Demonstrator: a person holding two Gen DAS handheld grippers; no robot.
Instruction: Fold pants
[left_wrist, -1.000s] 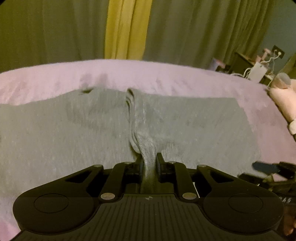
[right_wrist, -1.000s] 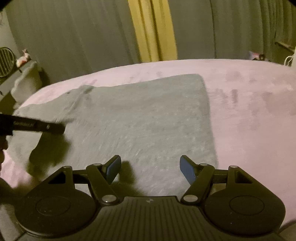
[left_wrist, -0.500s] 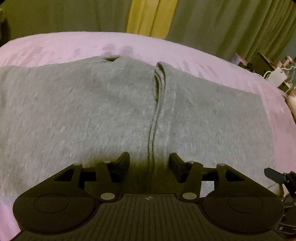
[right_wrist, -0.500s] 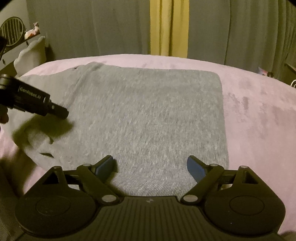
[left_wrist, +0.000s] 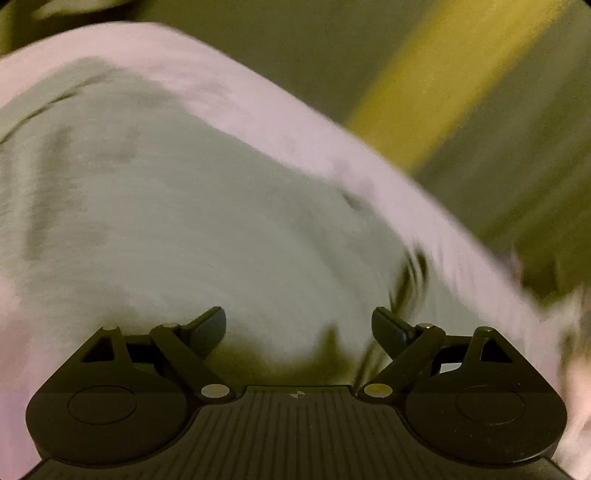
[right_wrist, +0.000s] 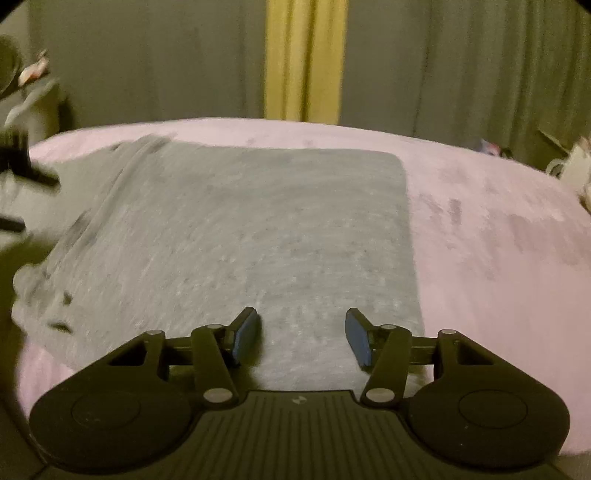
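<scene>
grey pants (right_wrist: 236, 236) flat ahead of right gripper (right_wrist: 302, 334); jaws apart

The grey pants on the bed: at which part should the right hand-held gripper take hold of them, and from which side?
Probably the near hem of the grey pants, at the right corner. The cloth lies flat on the pink bed cover, so only its edges offer a lip. The right hand-held gripper, jaws open, hangs just above that hem; come in low from the near side.

Black hand-held gripper (right_wrist: 301, 332), blue pads (right_wrist: 246, 334)
</scene>
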